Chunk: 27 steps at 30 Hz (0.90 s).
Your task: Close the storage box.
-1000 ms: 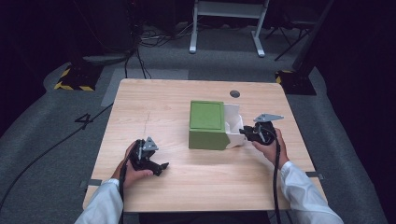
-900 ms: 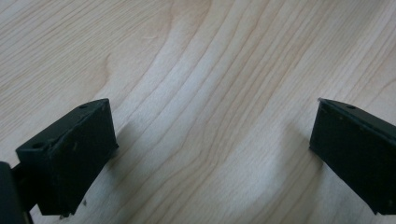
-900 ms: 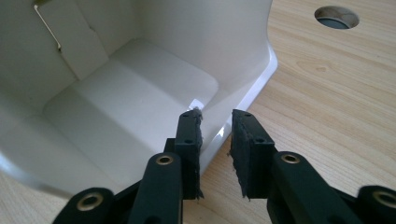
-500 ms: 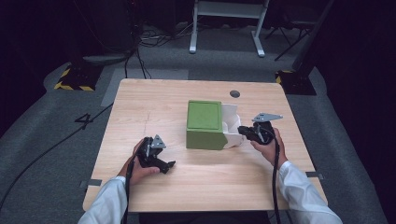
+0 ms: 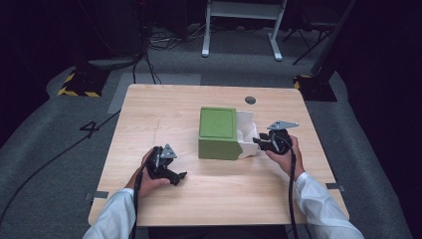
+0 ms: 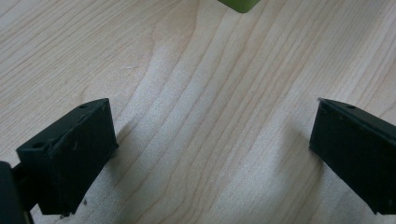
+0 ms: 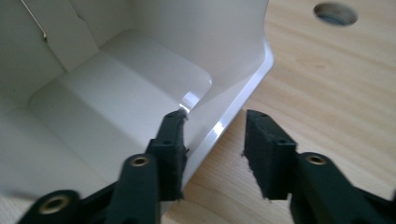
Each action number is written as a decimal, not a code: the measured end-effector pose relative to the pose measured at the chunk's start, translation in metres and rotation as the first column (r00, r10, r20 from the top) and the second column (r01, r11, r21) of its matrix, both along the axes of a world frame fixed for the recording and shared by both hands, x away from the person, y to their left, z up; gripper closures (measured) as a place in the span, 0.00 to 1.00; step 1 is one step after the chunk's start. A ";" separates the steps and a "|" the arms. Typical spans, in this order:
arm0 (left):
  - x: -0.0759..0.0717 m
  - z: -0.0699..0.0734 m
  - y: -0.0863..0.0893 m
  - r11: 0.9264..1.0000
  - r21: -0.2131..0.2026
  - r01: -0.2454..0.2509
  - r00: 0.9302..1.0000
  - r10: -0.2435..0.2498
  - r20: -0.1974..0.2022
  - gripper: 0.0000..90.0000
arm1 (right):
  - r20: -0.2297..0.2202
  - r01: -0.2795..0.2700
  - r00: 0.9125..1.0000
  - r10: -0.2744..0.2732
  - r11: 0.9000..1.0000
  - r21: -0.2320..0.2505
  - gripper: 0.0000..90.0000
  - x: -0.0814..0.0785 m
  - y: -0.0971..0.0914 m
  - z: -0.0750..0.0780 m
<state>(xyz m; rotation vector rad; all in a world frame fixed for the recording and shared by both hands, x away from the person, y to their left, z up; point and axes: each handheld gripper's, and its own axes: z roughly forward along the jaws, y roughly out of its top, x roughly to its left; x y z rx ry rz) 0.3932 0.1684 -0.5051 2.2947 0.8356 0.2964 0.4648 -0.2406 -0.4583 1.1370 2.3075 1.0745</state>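
Right gripper (image 7: 212, 154) releasing white glossy cardboard flap (image 7: 233, 93) of green rectangular carton (image 5: 217, 133)

Its jaws are just opening, straddling the flap edge, gripping nothing; risk: the flap is springing shut; left gripper (image 6: 210, 154) is idling wide, empty.

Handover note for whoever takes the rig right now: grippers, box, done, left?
Left gripper: open, empty, resting on the table in front of the green box.
Right gripper: jaws just opened, straddling the rim of the white tray without pressing on it.
Done: tray sticks partly out of the box's right end.
Left: probably regrip the rim and move the tray on.
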 end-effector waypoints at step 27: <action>0.000 0.000 0.000 1.000 0.000 0.000 1.000 0.000 0.000 0.01 | -0.053 -0.015 0.998 0.019 0.998 0.060 0.63 0.004 0.025 -0.003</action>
